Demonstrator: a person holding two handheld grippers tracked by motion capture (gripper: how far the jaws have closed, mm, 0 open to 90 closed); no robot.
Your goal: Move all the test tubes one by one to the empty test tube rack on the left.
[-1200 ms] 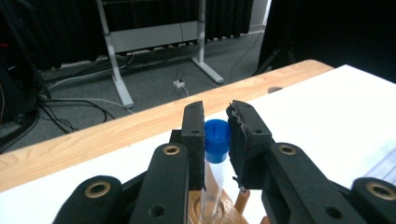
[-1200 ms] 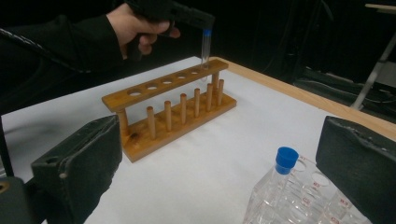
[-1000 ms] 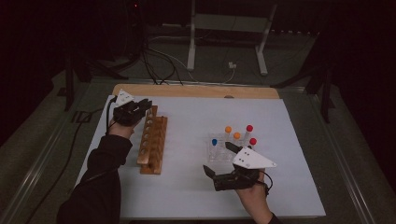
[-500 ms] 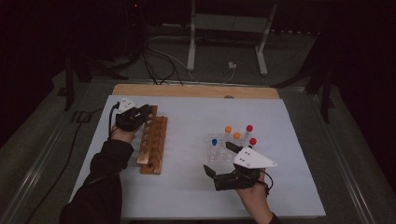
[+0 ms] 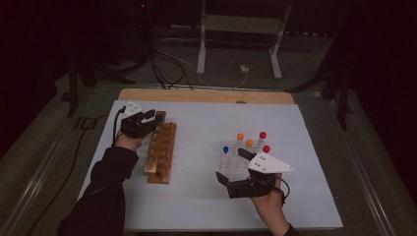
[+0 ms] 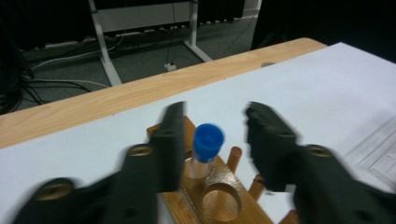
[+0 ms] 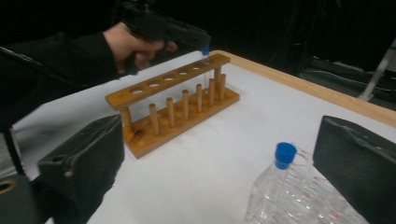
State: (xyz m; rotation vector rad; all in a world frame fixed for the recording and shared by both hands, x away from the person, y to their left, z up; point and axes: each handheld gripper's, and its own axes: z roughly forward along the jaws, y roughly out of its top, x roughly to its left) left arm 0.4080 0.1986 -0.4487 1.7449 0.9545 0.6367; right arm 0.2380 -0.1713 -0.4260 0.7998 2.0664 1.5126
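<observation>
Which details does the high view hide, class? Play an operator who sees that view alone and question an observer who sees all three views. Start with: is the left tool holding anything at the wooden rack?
Observer: No. The left tool has just been opening its jaws. A blue-capped tube stands between them, and neither jaw touches it.
Operator: Where does that tube sit?
Observer: Upright in the end hole of the wooden rack. The next hole is empty.
Operator: And the right tool?
Observer: The right tool is wide open. A second blue-capped tube stands ahead of it in the clear tray.
</observation>
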